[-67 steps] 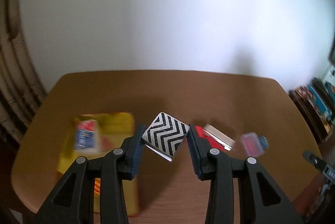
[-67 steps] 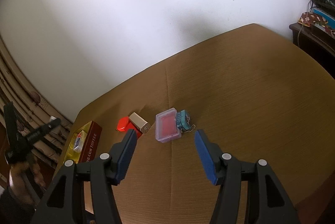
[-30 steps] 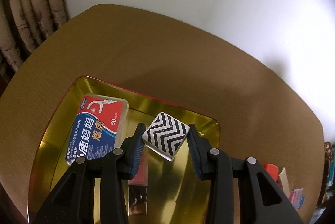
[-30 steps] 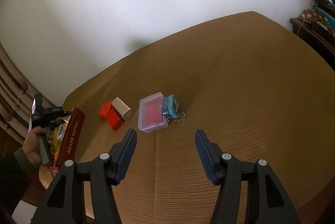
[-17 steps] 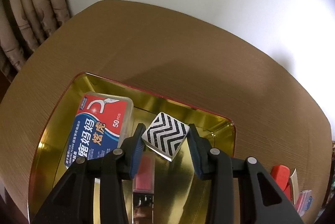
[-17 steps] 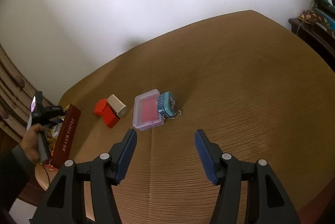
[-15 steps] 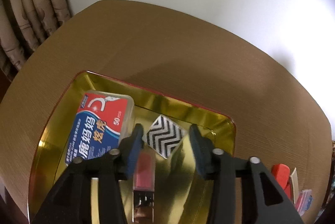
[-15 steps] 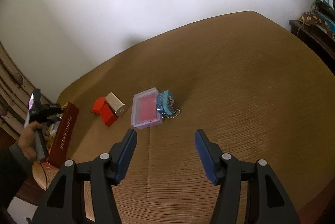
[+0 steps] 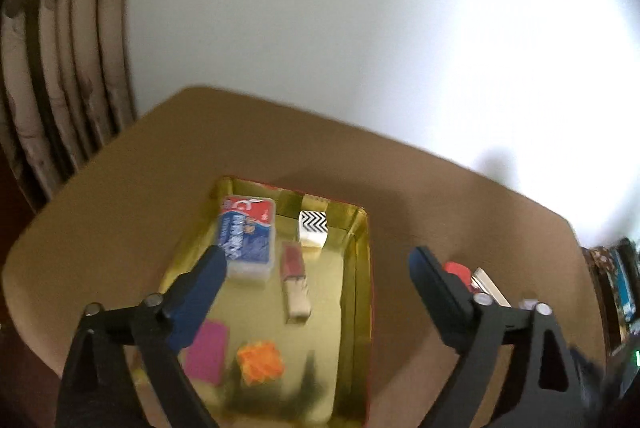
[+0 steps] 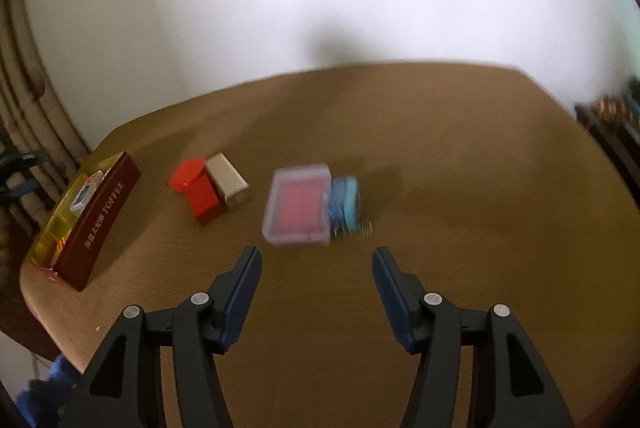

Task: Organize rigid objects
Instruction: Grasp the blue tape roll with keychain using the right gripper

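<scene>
A gold-lined tin box (image 9: 360, 268) with red outer walls sits at the table's left end; it also shows in the right wrist view (image 10: 100, 216). Inside lie a black-and-white zigzag block (image 9: 313, 226) at the far wall, a blue and red floss box (image 9: 248, 238), a red and tan stick (image 9: 295, 280), a magenta card (image 9: 206, 350) and an orange piece (image 9: 260, 360). My left gripper (image 9: 316, 268) is open and empty, raised above the box. My right gripper (image 10: 316, 270) is open and empty, just short of a clear case with a red insert (image 10: 298, 206).
On the bare table lie a red container (image 10: 196, 186), a tan box (image 10: 230, 182) touching it, and a blue tin with a chain (image 10: 346, 206) against the clear case. Curtains hang at the left, a shelf stands at the right.
My left gripper opened, let go of the zigzag block into the tin box, then pulled back and up. My right gripper moved nearer the clear case.
</scene>
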A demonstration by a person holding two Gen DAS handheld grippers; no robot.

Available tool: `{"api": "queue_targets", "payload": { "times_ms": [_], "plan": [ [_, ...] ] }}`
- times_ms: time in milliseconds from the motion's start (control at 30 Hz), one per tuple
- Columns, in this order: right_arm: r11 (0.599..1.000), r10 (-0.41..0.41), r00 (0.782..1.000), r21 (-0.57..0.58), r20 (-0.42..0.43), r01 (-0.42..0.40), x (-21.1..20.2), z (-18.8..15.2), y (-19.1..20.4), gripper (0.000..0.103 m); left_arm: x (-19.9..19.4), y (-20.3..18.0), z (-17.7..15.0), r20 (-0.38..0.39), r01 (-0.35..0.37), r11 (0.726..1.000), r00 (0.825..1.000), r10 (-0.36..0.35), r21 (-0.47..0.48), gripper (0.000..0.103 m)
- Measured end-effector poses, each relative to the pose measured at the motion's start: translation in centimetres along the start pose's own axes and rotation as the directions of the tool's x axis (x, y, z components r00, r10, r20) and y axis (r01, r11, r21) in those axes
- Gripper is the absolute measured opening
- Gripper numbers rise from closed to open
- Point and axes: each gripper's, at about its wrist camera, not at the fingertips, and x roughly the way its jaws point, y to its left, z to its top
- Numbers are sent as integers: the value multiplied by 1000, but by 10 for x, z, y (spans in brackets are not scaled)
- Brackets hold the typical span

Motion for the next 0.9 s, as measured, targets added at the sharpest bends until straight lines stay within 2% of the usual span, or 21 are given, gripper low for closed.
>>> {"api": "queue_targets", "payload": {
  "times_ms": [133,200,300,367,400,433,467,500,633,767,900],
  "plan": [
    [997,-34,999,64,11,34,13,15,-11,59,-46,20,-35,37,39,999,999,-40,21,97],
    [997,-71,997,31,-25,72,31,23,-9,59,-59,29,-52,35,39,999,999,-39,0,97],
    [997,-75,994,3,-80,75,55,26,-4,58,-74,40,-76,33,66,997,997,-64,-40,97],
    [995,-103,993,13,-55,103,60,27,-5,55,-77,42,-86,28,76,997,997,-75,-33,97],
    [994,-106,993,28,-51,107,61,28,-7,51,-79,42,-89,28,78,997,997,-78,-22,97],
    [995,-88,995,49,-48,90,63,29,-9,39,-81,42,-91,27,80,997,996,-80,-14,97],
    [996,-49,998,77,-48,53,65,31,-13,33,-82,43,-94,25,85,996,996,-85,-10,97],
    [995,-45,998,86,-49,49,66,33,-15,23,-82,38,-95,23,89,996,996,-88,-11,97],
    [990,-50,997,125,-59,57,66,34,-24,23,-82,37,-103,9,116,993,993,-115,-22,97],
    [993,-88,995,79,-36,91,57,28,-20,23,-83,36,-109,20,116,993,993,-115,-36,97],
    [993,-98,995,70,-3,98,39,37,-18,23,-83,33,-113,14,115,993,993,-114,-24,97]
  ]
}}
